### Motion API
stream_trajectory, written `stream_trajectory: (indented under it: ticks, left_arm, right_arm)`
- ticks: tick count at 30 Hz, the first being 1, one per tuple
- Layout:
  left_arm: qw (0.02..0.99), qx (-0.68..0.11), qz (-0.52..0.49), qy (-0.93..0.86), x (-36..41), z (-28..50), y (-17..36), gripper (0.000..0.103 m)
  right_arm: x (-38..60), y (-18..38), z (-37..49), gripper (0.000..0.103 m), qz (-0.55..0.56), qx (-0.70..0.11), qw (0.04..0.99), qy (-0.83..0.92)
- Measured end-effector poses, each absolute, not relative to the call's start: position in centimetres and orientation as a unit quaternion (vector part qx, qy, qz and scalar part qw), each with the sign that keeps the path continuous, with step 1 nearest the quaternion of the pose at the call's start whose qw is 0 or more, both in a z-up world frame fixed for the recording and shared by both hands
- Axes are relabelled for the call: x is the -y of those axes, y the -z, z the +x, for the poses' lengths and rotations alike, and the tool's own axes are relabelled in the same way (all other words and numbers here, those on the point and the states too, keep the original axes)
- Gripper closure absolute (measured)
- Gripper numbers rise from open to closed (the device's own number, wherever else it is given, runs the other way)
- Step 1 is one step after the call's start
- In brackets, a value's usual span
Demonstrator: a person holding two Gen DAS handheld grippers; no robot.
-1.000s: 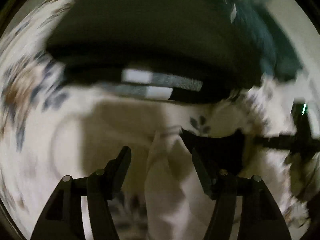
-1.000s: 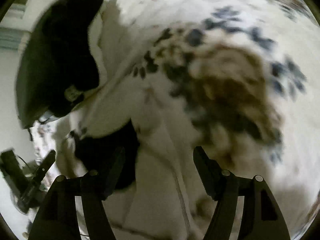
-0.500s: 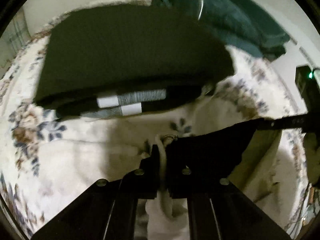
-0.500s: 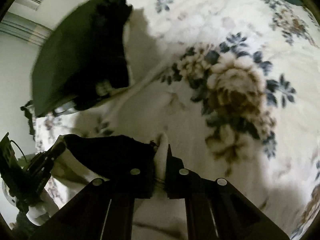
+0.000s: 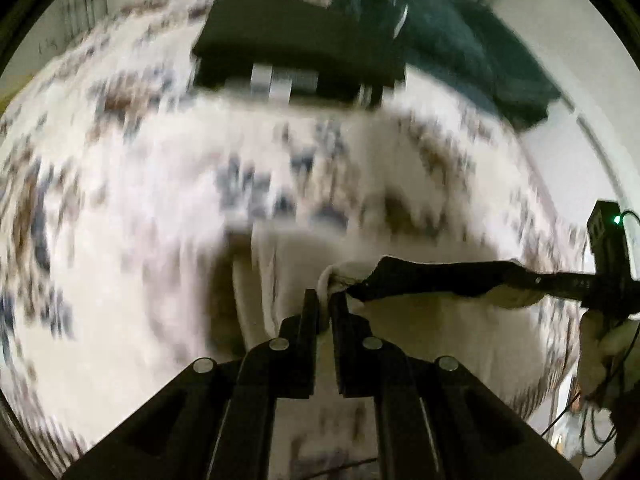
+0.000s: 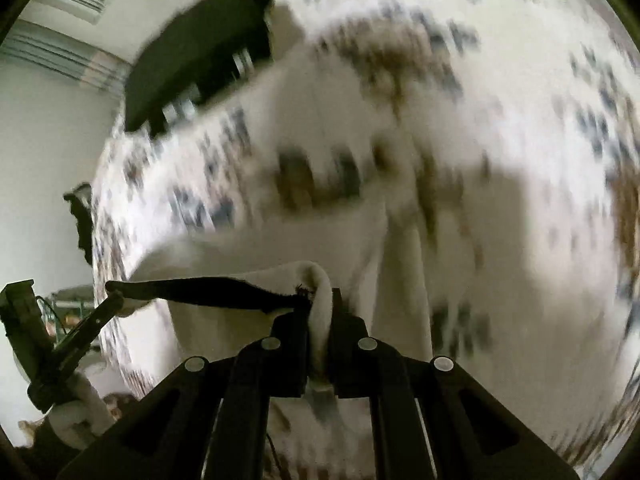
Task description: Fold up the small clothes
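Note:
A cream garment (image 5: pixel 420 332) with a black waistband (image 5: pixel 440 276) hangs between my two grippers above a floral bedspread (image 5: pixel 120 200). My left gripper (image 5: pixel 325 300) is shut on one cream corner of it. My right gripper (image 6: pixel 320 308) is shut on the other corner (image 6: pixel 320 280); the black band (image 6: pixel 200 290) runs taut to the left gripper (image 6: pixel 92 320) at the left. The right gripper also shows in the left wrist view (image 5: pixel 568 284) at the far right. Both views are motion-blurred.
A stack of folded black clothes with grey and white bands (image 5: pixel 296 52) lies at the far side of the bed, also in the right wrist view (image 6: pixel 192 68). A dark teal blanket (image 5: pixel 480 52) lies beside it. White walls border the bed.
Both grippers went from open around the garment's corners to shut on them, then lifted it off the bed; the waistband is now stretched between them and the stack looks farther away.

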State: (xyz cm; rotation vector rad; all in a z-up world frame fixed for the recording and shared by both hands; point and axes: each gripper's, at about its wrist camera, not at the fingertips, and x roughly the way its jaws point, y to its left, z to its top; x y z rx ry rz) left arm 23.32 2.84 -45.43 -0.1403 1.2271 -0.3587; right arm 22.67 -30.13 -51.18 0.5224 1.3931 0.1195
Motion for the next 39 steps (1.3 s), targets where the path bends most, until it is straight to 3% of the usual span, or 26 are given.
stream_trajectory:
  ticks: [4, 5, 6, 8, 10, 11, 12, 15, 19, 21, 22, 23, 25, 26, 27, 32, 35, 39]
  left_arm:
    - [0.765, -0.622, -0.082, 0.147, -4.2, 19.0, 48.0, 0.097]
    - [0.755, -0.633, -0.091, 0.144, -4.9, 18.1, 48.4, 0.097]
    - [0.745, -0.647, -0.098, 0.133, -5.8, 17.3, 48.7, 0.096]
    - [0.734, -0.659, -0.110, 0.120, -7.2, 16.5, 49.0, 0.095]
    - [0.728, -0.666, -0.125, 0.107, -8.4, 16.9, 49.2, 0.080]
    - [0.726, -0.666, -0.136, 0.104, -8.9, 17.6, 49.2, 0.066]
    - [0.728, -0.660, -0.149, 0.105, -9.1, 18.3, 49.0, 0.058]
    - [0.737, -0.630, -0.209, 0.127, -9.0, 22.1, 49.3, 0.044]
    - [0.713, -0.644, -0.239, 0.139, -6.4, 25.2, 52.2, 0.044]
    - [0.708, -0.656, -0.225, 0.134, -4.6, 25.4, 53.9, 0.050]
    - [0.710, -0.657, -0.215, 0.135, -4.0, 25.2, 54.2, 0.061]
    - [0.709, -0.661, -0.202, 0.139, -3.2, 25.0, 54.5, 0.097]
    - [0.715, -0.662, -0.181, 0.135, -2.3, 24.3, 53.9, 0.097]
    - [0.722, -0.654, -0.182, 0.135, -2.5, 23.9, 53.1, 0.097]
    - [0.724, -0.650, -0.188, 0.134, -2.9, 23.5, 52.3, 0.098]
    - [0.707, -0.642, -0.261, 0.144, -5.9, 22.2, 50.1, 0.098]
    - [0.696, -0.657, -0.242, 0.156, -6.1, 21.6, 51.1, 0.097]
    - [0.644, -0.712, -0.227, 0.161, -5.1, 20.9, 54.3, 0.082]
  right_arm:
    - [30.6, 55.0, 18.3, 0.092, 0.235, -0.691, 0.681, -0.054]
    - [30.9, 55.7, 17.5, 0.084, 0.232, -0.706, 0.666, -0.055]
    - [31.3, 56.3, 16.8, 0.069, 0.226, -0.722, 0.652, -0.050]
    - [32.4, 57.0, 15.5, 0.056, 0.224, -0.739, 0.634, -0.045]
    - [33.7, 57.1, 15.0, 0.056, 0.235, -0.741, 0.627, -0.046]
    - [34.5, 57.0, 15.0, 0.056, 0.238, -0.742, 0.626, -0.037]
    - [35.4, 56.7, 15.3, 0.056, 0.247, -0.734, 0.632, -0.030]
    - [37.5, 55.7, 17.2, 0.056, 0.309, -0.695, 0.648, -0.023]
    - [37.6, 56.5, 19.8, 0.056, 0.371, -0.671, 0.641, -0.033]
    - [36.3, 57.9, 20.0, 0.056, 0.368, -0.694, 0.618, -0.028]
    - [35.8, 58.7, 20.0, 0.056, 0.358, -0.710, 0.606, -0.022]
    - [35.1, 59.5, 19.7, 0.056, 0.343, -0.727, 0.594, -0.020]
    - [34.1, 60.1, 19.0, 0.061, 0.317, -0.739, 0.594, -0.021]
    - [34.1, 59.9, 18.6, 0.082, 0.315, -0.731, 0.605, -0.015]
    - [34.4, 59.6, 18.2, 0.090, 0.327, -0.721, 0.610, -0.014]
    - [37.4, 57.1, 16.9, 0.093, 0.373, -0.672, 0.640, 0.011]
    - [37.9, 56.7, 17.4, 0.093, 0.356, -0.682, 0.638, 0.007]
    - [35.9, 58.2, 17.8, 0.086, 0.234, -0.750, 0.619, 0.005]
